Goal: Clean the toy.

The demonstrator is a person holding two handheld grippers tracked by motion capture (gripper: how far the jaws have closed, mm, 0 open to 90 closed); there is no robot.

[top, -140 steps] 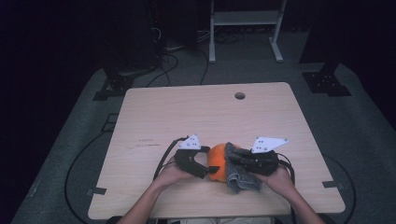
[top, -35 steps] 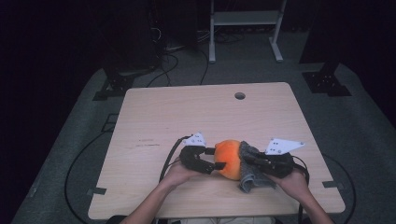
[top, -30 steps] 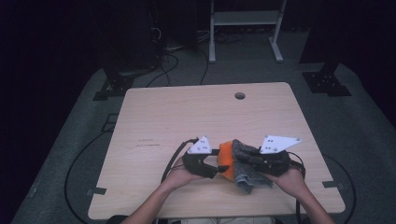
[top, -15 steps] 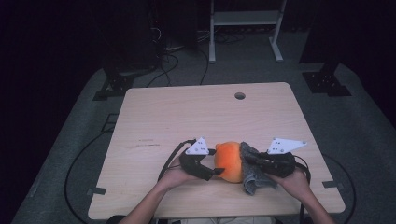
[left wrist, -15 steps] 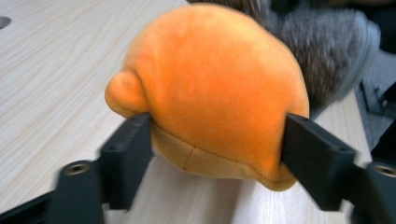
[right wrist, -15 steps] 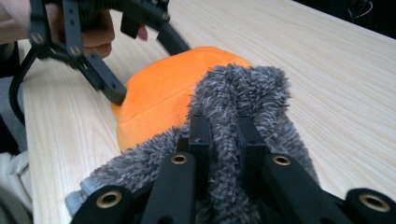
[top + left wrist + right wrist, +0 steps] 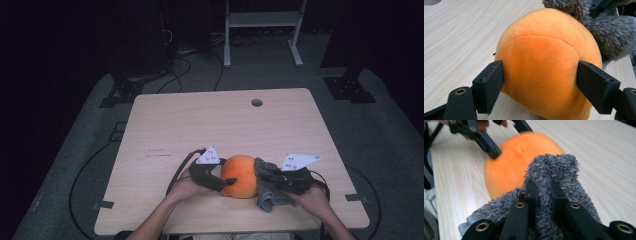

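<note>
An orange plush ball rests on the wooden table near its front edge. My left gripper reaches in from the left. Its jaws have just been opening, and they hold the ball between them, a pad pressed on each side. My right gripper is shut on a fold of grey fuzzy cloth against the ball's right side. In the right gripper view the cloth bunches up between the closed fingers, with the ball just beyond.
A small round hole sits near the table's far edge. Cables trail over the dark floor behind the table, beside a white metal frame. The person's forearms come in over the table's front edge.
The right gripper with the cloth has slid down the ball's right side, uncovering more orange. The left gripper's jaws have widened around the ball.
</note>
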